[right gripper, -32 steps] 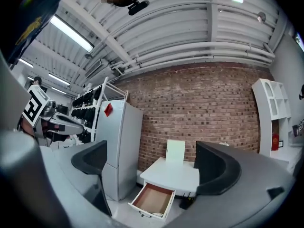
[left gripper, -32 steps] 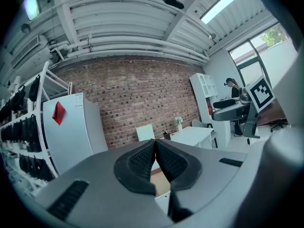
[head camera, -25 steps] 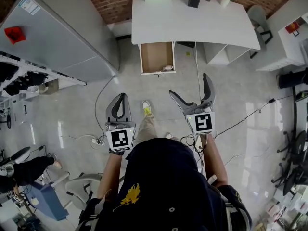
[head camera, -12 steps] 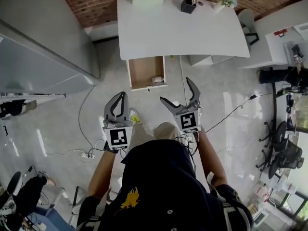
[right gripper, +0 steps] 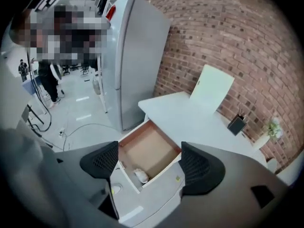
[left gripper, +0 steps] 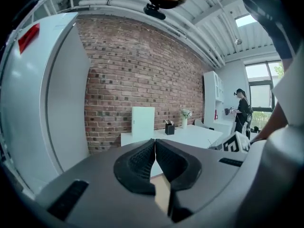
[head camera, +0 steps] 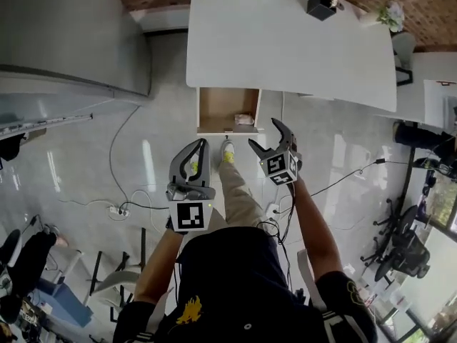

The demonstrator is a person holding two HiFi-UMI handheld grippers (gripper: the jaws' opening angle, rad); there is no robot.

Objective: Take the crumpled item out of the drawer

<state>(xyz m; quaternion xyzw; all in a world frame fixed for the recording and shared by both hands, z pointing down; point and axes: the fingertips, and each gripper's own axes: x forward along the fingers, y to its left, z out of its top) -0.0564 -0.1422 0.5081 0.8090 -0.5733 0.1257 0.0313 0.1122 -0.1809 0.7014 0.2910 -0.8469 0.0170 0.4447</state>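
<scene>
An open wooden drawer (head camera: 214, 109) juts out from under the white desk (head camera: 285, 45). A small pale crumpled item (head camera: 244, 119) lies in its near right corner. My right gripper (head camera: 264, 133) hovers just short of the drawer's front, above floor level. Its jaws are closing with nothing between them. In the right gripper view the drawer (right gripper: 151, 146) and the crumpled item (right gripper: 140, 175) show between the pads of the right gripper (right gripper: 148, 164), well below them. My left gripper (head camera: 202, 144) hangs back at the left, shut and empty; in the left gripper view its pads (left gripper: 142, 158) meet.
A tall grey cabinet (head camera: 64, 34) stands left of the desk. On the desk are a black pen holder (head camera: 321, 4), a small plant (head camera: 391, 14) and a white board (right gripper: 211, 90). Cables and a power strip (head camera: 116, 210) lie on the floor. Office chairs (head camera: 400, 245) stand at the right.
The person has walked up to the desk, so the drawer is now much nearer. The right gripper has reached forward to the drawer's front and its jaws have narrowed. The left stays shut.
</scene>
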